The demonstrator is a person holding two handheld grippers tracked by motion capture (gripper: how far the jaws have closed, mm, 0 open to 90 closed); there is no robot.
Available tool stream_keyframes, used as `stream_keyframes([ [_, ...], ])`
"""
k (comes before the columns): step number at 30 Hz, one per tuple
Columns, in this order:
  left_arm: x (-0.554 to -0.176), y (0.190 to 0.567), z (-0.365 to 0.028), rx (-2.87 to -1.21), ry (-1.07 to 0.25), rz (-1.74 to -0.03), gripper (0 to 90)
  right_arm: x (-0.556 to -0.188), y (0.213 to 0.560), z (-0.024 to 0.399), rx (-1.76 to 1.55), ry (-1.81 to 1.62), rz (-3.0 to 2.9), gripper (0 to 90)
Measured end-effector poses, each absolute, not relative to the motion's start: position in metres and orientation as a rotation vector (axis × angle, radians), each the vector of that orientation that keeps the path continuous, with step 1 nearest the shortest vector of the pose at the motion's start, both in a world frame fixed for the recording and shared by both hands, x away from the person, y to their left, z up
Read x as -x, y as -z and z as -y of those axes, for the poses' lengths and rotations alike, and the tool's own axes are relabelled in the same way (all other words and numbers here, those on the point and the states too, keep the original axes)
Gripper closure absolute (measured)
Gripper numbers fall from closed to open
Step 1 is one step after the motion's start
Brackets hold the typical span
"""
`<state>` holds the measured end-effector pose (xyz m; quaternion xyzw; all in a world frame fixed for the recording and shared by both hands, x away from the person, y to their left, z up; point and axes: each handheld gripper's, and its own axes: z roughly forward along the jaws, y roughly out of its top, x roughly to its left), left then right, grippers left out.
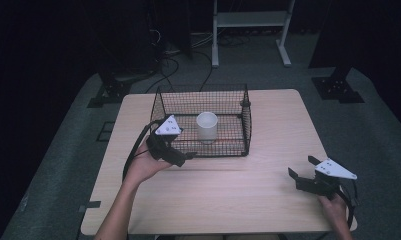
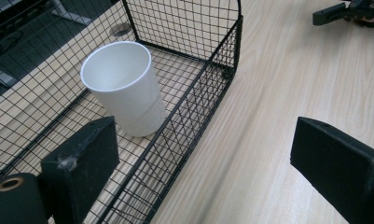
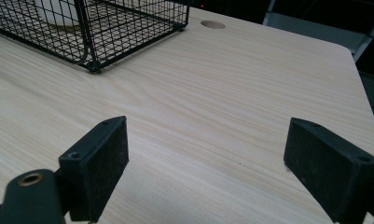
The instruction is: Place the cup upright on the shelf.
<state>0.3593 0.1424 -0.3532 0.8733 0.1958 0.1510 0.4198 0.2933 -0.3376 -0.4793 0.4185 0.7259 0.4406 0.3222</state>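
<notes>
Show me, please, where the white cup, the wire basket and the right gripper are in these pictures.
white cup (image 2: pixel 124 88): left gripper view, on its outer side wall.
wire basket (image 1: pixel 247 127): high view, on its right mesh wall.
right gripper (image 1: pixel 301 168): high view, midway between its open fingertips.

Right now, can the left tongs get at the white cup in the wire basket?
Probably yes. The left tongs are open at the basket's near wall, and its top is open, so coming over the rim to the upright white cup looks free.
</notes>
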Motion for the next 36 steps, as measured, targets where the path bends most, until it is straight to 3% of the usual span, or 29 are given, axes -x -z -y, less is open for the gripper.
stream_keyframes([
  [36,-0.320,0.380,-0.162,-2.126,-0.382,-0.519,7.1,-0.294,0.479,0.338,-1.107,-1.153,-1.900,13.1],
])
